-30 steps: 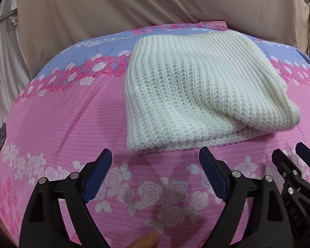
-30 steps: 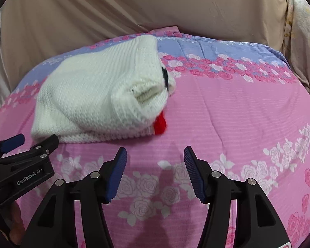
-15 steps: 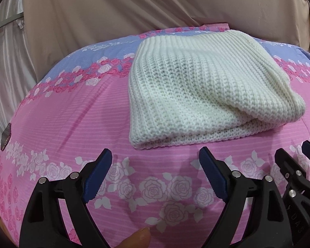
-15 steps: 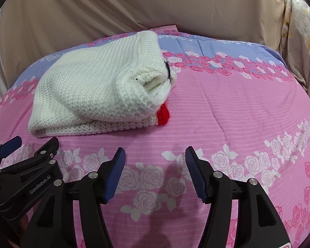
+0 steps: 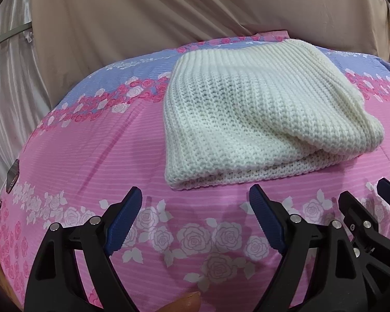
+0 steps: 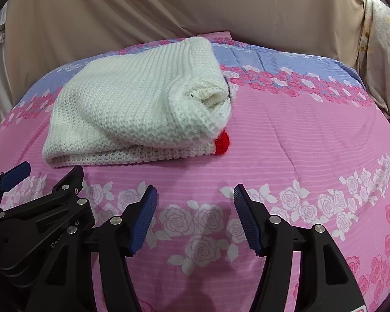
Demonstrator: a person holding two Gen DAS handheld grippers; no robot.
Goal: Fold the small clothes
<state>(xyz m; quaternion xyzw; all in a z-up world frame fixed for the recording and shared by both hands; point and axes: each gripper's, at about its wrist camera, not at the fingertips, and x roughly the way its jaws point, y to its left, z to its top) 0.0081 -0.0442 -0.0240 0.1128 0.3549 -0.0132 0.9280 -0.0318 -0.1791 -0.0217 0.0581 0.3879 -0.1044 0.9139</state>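
Note:
A white knitted garment (image 5: 257, 119) lies folded on the pink floral bedspread (image 5: 91, 161). It also shows in the right wrist view (image 6: 132, 114), with a red patch (image 6: 222, 143) at its near right corner. My left gripper (image 5: 195, 205) is open and empty, just short of the garment's near edge. My right gripper (image 6: 195, 202) is open and empty, on the near side of the garment and to its right. Each gripper shows at the edge of the other's view: the right gripper (image 5: 364, 202) and the left gripper (image 6: 44, 174).
A beige curtain (image 5: 169, 13) hangs behind the bed. The bedspread turns blue (image 6: 273, 57) at the far side. A floral cloth (image 6: 382, 31) hangs at the far right. A dark tag (image 5: 12, 178) sits at the bed's left edge.
Both grippers have drawn back and lifted a little from the garment. Both stay open. The garment has not changed shape.

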